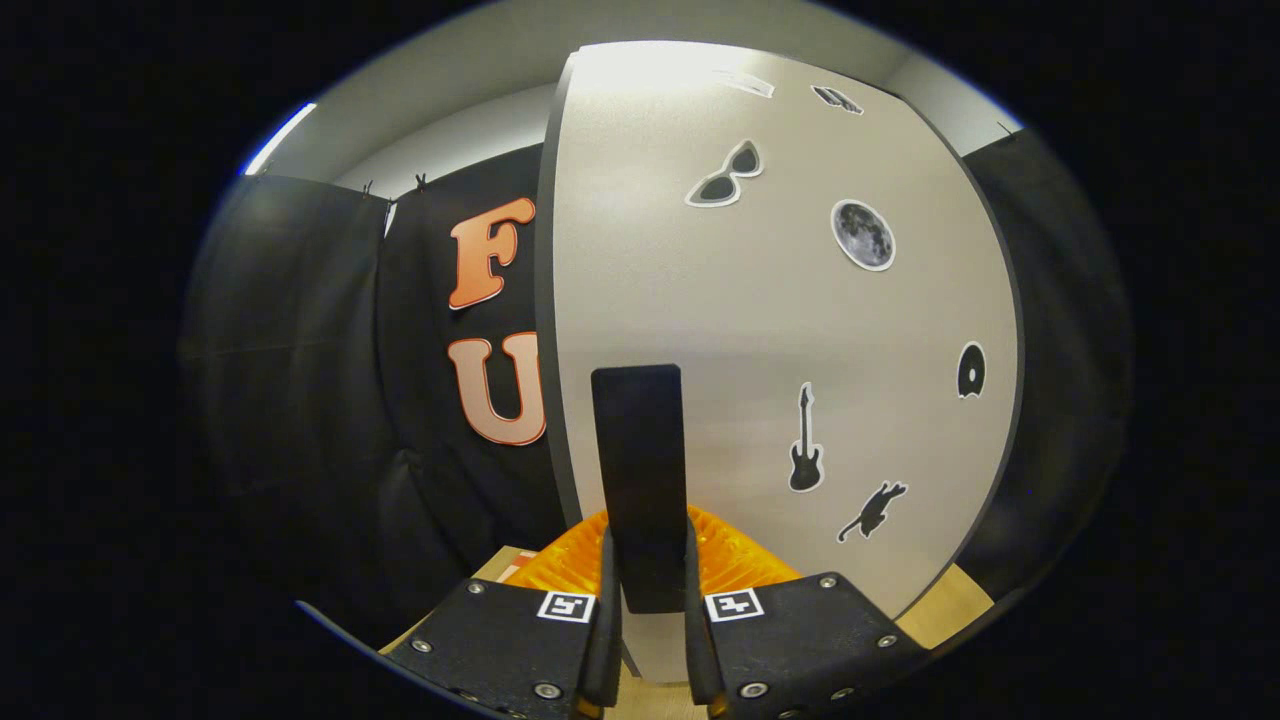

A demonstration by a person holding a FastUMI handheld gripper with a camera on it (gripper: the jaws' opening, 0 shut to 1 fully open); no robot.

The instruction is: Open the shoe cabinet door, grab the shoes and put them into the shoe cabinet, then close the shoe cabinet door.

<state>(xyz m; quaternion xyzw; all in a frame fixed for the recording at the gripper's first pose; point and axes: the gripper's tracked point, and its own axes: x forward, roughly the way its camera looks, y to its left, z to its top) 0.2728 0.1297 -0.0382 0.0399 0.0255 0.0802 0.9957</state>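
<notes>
Gripper point(648, 600): its two fingers are clenched on the dark upright handle point(637, 480), one finger pressing each side of the handle's lower part.
Handle: a flat dark bar standing vertical against the pale door, near the door's left edge; it rises from between the fingers and ends well above them.
Reason for the hold: a grasp on both sides of the bar lets the door be swung either way, by my reading. A pinch low on the bar keeps the camera clear of the panel.
Shoe cabinet door point(760, 330): a pale panel with a dark edge band, facing the camera at close range. Whether it sits flush with the cabinet or stands partly open cannot be told from this angle.
Task stage, judged: a door move is in hand. Opening or closing cannot be decided, since no shoes and no cabinet interior can be checked here.
Door markings: stickers only, no readable writing. Sunglasses point(725, 178), a moon disc point(863, 235), a guitar point(806, 445), a leaping cat point(873, 510) and a small dark disc point(971, 371).
Finger markings: a square black-and-white coded tag point(566, 606) sits on each finger body; these carry a pattern, not text.
Orange ribbed part point(735, 560): lies behind the fingers at their base; it is likely part of the gripper itself.
Tabletop point(940, 610): a light wood surface under the door's lower edge.
Brands: none legible.
</notes>
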